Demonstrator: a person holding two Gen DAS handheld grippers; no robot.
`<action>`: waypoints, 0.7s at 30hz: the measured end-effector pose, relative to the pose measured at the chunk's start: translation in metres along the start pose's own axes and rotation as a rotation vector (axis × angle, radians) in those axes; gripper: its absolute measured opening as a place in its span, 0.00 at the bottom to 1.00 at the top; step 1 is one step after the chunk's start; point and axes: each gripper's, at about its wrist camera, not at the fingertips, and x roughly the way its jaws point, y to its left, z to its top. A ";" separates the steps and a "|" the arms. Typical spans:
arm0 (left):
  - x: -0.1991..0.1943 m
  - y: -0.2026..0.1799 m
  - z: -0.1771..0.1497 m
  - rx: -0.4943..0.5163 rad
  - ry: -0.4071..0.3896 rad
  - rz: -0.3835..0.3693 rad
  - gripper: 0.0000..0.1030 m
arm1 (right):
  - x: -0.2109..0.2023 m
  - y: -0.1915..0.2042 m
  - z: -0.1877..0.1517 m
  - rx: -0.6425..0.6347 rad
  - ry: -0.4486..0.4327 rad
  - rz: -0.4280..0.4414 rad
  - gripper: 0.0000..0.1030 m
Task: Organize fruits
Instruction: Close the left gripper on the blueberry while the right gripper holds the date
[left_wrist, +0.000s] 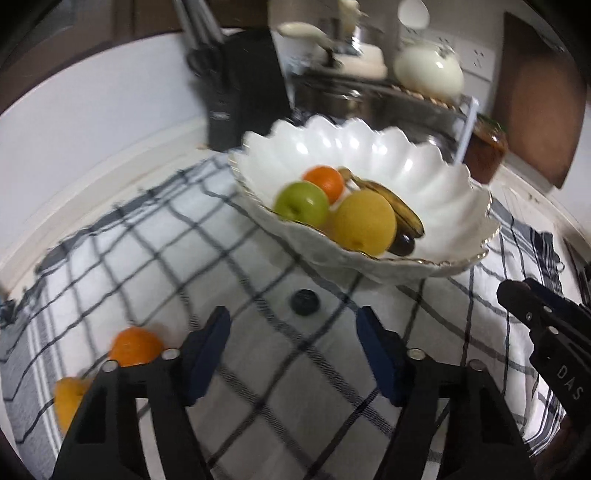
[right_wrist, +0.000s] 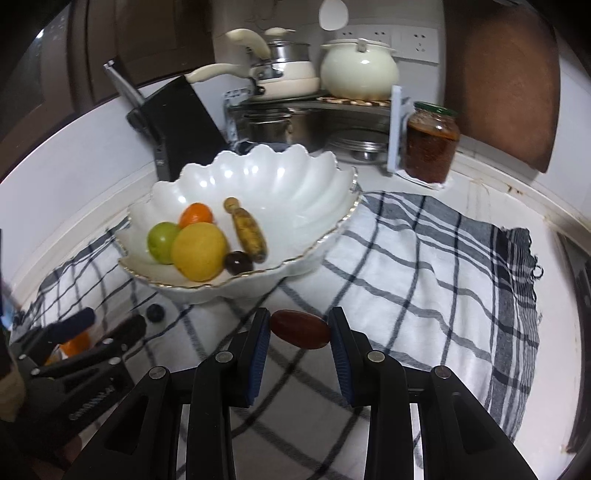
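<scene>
A dark red oval fruit (right_wrist: 300, 329) sat crosswise between the blue pads (right_wrist: 258, 350) of the right gripper (right_wrist: 300, 332), which was closed on it at both ends and carried it clear of the checked cloth (right_wrist: 424, 266). The gripper angled downward, its fingers pointing toward the near rim of the white scalloped bowl (right_wrist: 258, 177), which stood just ahead of and slightly left of the tips. Inside the bowl lay a green apple (right_wrist: 162, 242), an orange (right_wrist: 197, 215), a large yellow fruit (right_wrist: 199, 252), a spotted banana (right_wrist: 249, 229) and a small dark fruit (right_wrist: 238, 262).

The left gripper (left_wrist: 291, 332) also tilted down over the cloth, its jaws about half open with nothing between them. A dark blueberry-like fruit (left_wrist: 304, 302) lay on the cloth just ahead of its tips, between the gripper and the bowl (left_wrist: 424, 184). Beside its left finger, an orange (left_wrist: 136, 346) rested on the cloth, and a second orange-yellow fruit (left_wrist: 68, 400) lay further back on the same side, partly hidden by the finger mount. The left wrist view was blurred.

Beyond the bowl, from the right gripper's view, stood a black knife block (right_wrist: 177, 122), a cream pot (right_wrist: 358, 70) on a metal rack, and a jar (right_wrist: 430, 142) of reddish-brown contents off to the right.
</scene>
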 end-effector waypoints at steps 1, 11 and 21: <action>0.003 -0.003 0.000 0.004 0.006 -0.010 0.58 | 0.002 -0.002 0.000 0.005 0.003 -0.001 0.33; 0.030 -0.010 0.004 0.029 0.052 -0.025 0.31 | 0.013 -0.007 0.001 0.035 0.007 -0.006 0.33; 0.042 -0.010 0.008 0.028 0.058 -0.014 0.23 | 0.020 -0.006 -0.001 0.035 0.023 0.000 0.33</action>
